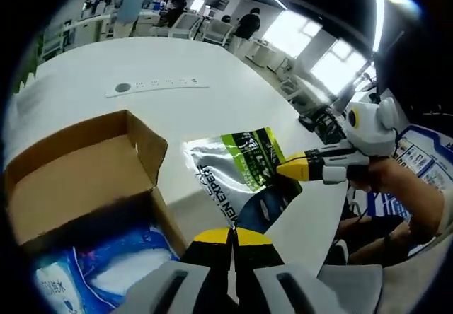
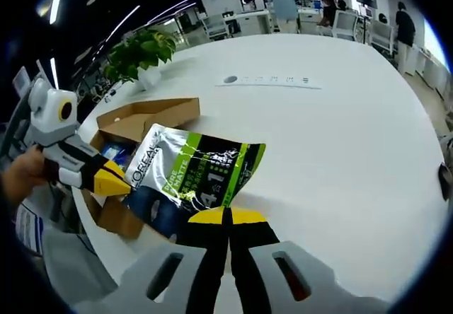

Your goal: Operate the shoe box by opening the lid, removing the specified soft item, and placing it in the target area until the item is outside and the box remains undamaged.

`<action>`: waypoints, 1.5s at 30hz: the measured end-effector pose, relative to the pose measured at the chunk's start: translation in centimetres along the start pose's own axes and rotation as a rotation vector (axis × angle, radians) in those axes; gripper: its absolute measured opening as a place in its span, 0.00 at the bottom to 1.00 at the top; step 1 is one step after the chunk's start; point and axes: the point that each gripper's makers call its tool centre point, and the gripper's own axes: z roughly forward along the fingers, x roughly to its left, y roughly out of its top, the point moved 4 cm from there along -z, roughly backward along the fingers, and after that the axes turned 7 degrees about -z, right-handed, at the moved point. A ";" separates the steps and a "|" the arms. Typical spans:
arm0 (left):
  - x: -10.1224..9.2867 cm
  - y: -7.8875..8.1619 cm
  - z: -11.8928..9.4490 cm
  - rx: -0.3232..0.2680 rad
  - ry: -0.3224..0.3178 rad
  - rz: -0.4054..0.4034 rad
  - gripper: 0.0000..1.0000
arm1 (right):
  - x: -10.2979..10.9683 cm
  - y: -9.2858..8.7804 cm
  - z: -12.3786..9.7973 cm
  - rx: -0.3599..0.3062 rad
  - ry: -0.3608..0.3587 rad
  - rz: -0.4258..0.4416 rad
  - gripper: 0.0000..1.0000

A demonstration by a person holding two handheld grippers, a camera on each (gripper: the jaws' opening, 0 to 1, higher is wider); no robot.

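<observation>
With lid flaps open on the shoe box [image 1: 85,179], right claw [image 2: 226,216] is clamped on the L'Oreal pouch [image 2: 191,169] above the white bench [image 2: 340,137], left claw [image 1: 231,236] closed empty; placing remains

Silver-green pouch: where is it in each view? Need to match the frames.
Left gripper view: pouch lies centre, right of the box's open flap, the other tool at its right edge.
Right gripper view: pouch centre-left, just above this view's own tool, box behind it.
Shared landmark: white power strip farther up the table.
</observation>
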 end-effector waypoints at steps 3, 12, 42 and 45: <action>0.2 0.4 0.4 0.012 0.018 0.012 0.00 | -0.4 -0.2 0.5 0.007 -0.002 0.007 0.00; 0.4 0.9 2.3 0.100 0.105 0.139 0.00 | -1.4 -0.9 1.6 0.024 -0.015 0.027 0.00; 1.7 -1.0 7.2 0.447 0.264 0.436 0.00 | -3.0 -2.8 4.1 0.018 -0.003 0.041 0.00; 1.9 -1.2 7.4 0.456 0.269 0.449 0.00 | -3.0 -2.9 4.3 0.020 0.000 0.033 0.00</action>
